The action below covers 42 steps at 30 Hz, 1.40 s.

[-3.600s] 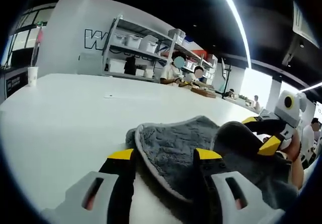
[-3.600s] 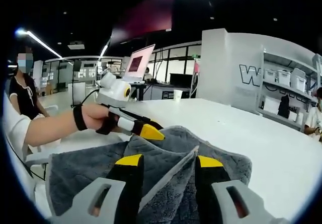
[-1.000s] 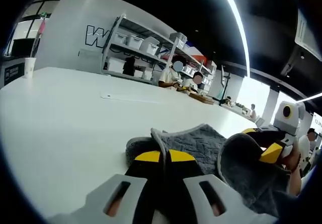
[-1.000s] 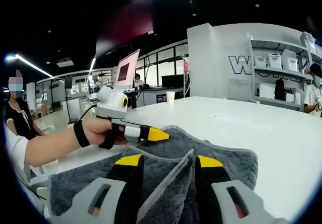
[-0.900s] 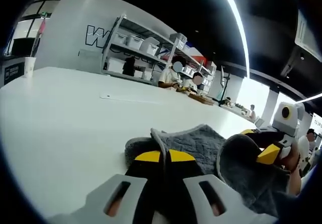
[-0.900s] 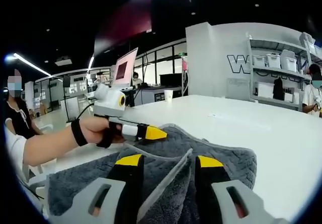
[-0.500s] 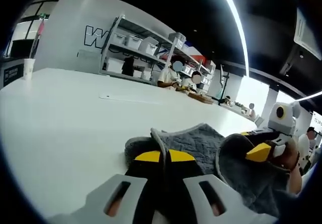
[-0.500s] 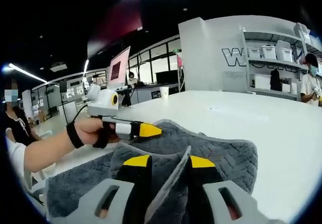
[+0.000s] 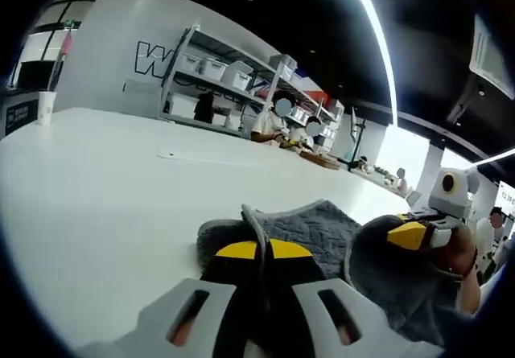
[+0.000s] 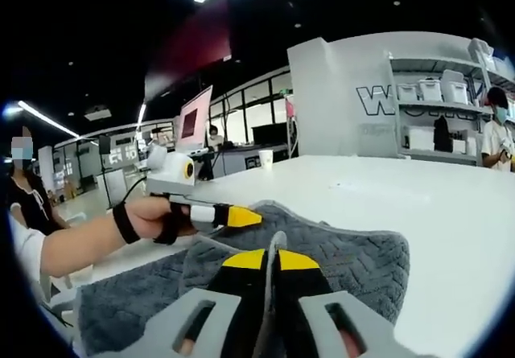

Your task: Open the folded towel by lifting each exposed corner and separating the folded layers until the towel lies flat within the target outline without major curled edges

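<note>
A grey quilted towel [image 9: 318, 225] lies bunched on the white table [image 9: 105, 181]. My left gripper [image 9: 257, 250] is shut on a raised pale-edged fold of the towel that stands up between its yellow tips. In the right gripper view the same towel [image 10: 354, 253] spreads ahead, and my right gripper [image 10: 272, 260] is shut on an upright edge of it. The right gripper [image 9: 412, 234] comes in from the right of the left gripper view, over a hump of towel. The left gripper [image 10: 229, 216] shows in the right gripper view, held in a hand, its tips on the towel.
A paper cup [image 9: 43, 109] stands at the table's far left edge, and a flat sheet [image 9: 197, 158] lies farther back. Shelving with white bins [image 9: 225, 76] and seated people are behind. A person [image 10: 24, 197] sits at the left of the right gripper view.
My right gripper has gone from open around the towel's upright edge to shut on it. The left gripper stayed shut on its fold throughout the last second.
</note>
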Available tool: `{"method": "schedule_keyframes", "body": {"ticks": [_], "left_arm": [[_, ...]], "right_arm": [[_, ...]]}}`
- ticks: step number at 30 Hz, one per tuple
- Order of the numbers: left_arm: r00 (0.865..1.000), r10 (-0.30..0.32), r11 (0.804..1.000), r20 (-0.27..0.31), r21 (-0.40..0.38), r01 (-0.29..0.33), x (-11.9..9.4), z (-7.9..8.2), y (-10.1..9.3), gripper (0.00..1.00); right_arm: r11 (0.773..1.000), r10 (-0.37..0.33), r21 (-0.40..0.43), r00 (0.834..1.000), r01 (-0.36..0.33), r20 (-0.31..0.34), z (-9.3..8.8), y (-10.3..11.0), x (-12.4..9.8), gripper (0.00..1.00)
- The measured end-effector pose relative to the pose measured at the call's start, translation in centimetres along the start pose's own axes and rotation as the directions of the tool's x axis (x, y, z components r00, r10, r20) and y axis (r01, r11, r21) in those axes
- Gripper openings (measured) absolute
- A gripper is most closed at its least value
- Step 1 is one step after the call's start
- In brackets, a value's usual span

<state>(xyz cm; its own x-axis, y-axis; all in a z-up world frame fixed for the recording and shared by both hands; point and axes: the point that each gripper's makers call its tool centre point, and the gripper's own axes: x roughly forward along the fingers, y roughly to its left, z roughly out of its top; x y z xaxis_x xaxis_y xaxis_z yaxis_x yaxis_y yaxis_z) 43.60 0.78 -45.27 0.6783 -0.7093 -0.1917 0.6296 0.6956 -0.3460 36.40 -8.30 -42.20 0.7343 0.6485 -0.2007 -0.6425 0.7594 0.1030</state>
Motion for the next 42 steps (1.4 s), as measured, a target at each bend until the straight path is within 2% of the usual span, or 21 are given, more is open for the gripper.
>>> {"method": "schedule_keyframes", "body": {"ticks": [1,3,4,16,18,20,22,29,42], "left_arm": [[1.000,-0.004,1.000,0.000,-0.012,0.004,0.0,0.0,-0.1,0.03],[1.000,0.000,1.000,-0.004,-0.011,0.000,-0.1,-0.1,-0.1,0.02],[1.000,0.013,1.000,0.003,0.006,-0.013,-0.2,0.0,0.0,0.02],[0.999,0.000,0.999,0.049,-0.048,0.002,-0.7,1.2,-0.4,0.02],[0.998,-0.004,0.997,0.058,-0.074,0.008,-0.8,1.4,-0.5,0.02],[0.998,0.008,0.999,0.057,-0.040,-0.006,-0.9,1.4,-0.4,0.02],[0.998,0.012,0.999,0.058,-0.038,-0.009,-0.9,1.5,-0.4,0.02],[0.996,0.003,0.996,0.092,-0.089,0.005,-1.1,2.1,-0.6,0.02],[0.990,0.016,0.994,0.143,-0.113,0.001,-1.4,3.4,-0.8,0.01]], "right_arm": [[1.000,0.001,-0.030,1.000,-0.001,0.018,0.3,0.2,-0.1,0.00],[0.999,-0.008,-0.038,1.000,0.008,0.019,0.3,0.3,-0.2,0.00],[0.997,0.009,-0.071,1.000,-0.008,0.024,0.5,0.8,-0.4,0.00],[0.996,0.041,-0.083,0.994,-0.033,0.098,2.2,2.5,-2.0,0.00],[0.997,0.047,-0.070,0.992,-0.039,0.115,2.5,2.6,-2.2,0.00],[0.998,0.066,-0.027,0.990,-0.063,0.127,2.7,2.7,-2.5,0.00],[0.997,0.072,-0.003,0.986,-0.073,0.147,3.0,2.7,-2.8,0.00],[0.997,0.079,-0.008,0.980,-0.079,0.182,3.6,2.9,-4.5,0.00],[0.998,0.062,-0.007,0.964,-0.063,0.257,5.7,2.4,-7.3,0.00]]}}
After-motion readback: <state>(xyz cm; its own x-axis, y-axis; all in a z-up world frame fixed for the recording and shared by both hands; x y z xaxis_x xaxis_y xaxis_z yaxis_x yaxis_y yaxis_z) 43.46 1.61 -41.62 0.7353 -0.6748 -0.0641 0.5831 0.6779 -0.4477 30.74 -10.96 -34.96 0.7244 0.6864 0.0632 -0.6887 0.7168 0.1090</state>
